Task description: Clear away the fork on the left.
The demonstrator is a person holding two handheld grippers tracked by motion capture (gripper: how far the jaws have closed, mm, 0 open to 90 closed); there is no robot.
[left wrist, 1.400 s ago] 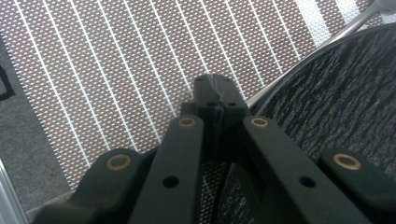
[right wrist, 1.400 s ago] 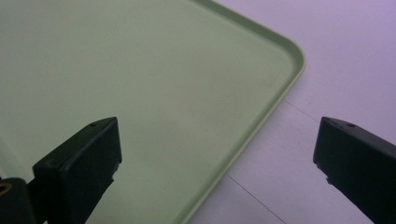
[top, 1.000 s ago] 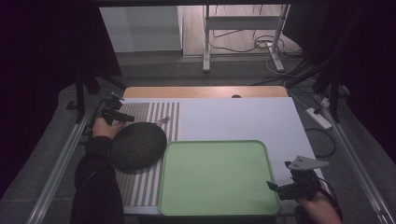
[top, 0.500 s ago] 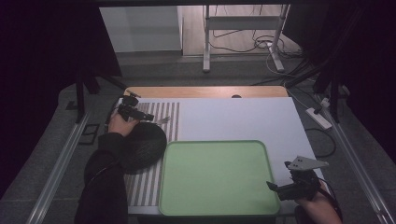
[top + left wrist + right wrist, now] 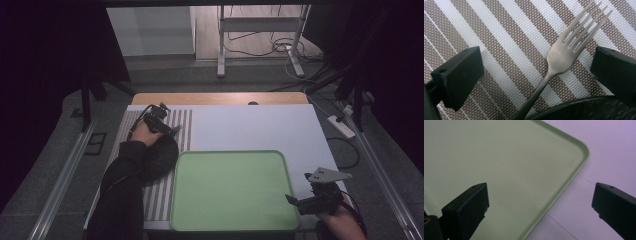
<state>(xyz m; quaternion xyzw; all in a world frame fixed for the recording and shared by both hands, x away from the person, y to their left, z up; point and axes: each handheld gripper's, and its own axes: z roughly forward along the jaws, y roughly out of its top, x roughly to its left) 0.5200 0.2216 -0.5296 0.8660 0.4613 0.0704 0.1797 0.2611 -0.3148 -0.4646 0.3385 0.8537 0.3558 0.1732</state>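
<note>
A steel fork (image 5: 563, 56) lies on the striped placemat (image 5: 499, 42), tines pointing up-right in the left gripper view. My left gripper (image 5: 536, 72) hangs low over it. Its jaws have just been opening and now stand wide, one on each side of the fork's neck, without touching it. The rim of a dark round plate (image 5: 586, 110) shows just below the fork's handle. In the high view the left gripper (image 5: 170, 129) sits at the plate's (image 5: 159, 159) far edge. My right gripper (image 5: 539, 205) is open over the corner of the green tray (image 5: 499, 165), with nothing between its jaws.
The green tray (image 5: 232, 187) takes up the near middle of the white table (image 5: 260, 127), with the placemat (image 5: 183, 117) to its left. The right gripper (image 5: 295, 201) rests at the tray's near right corner. A wooden strip (image 5: 215, 98) borders the far side.
The left hand and gripper have moved right from the placemat's left edge, across the plate's far side, to the fork. The right hand has stayed put.
</note>
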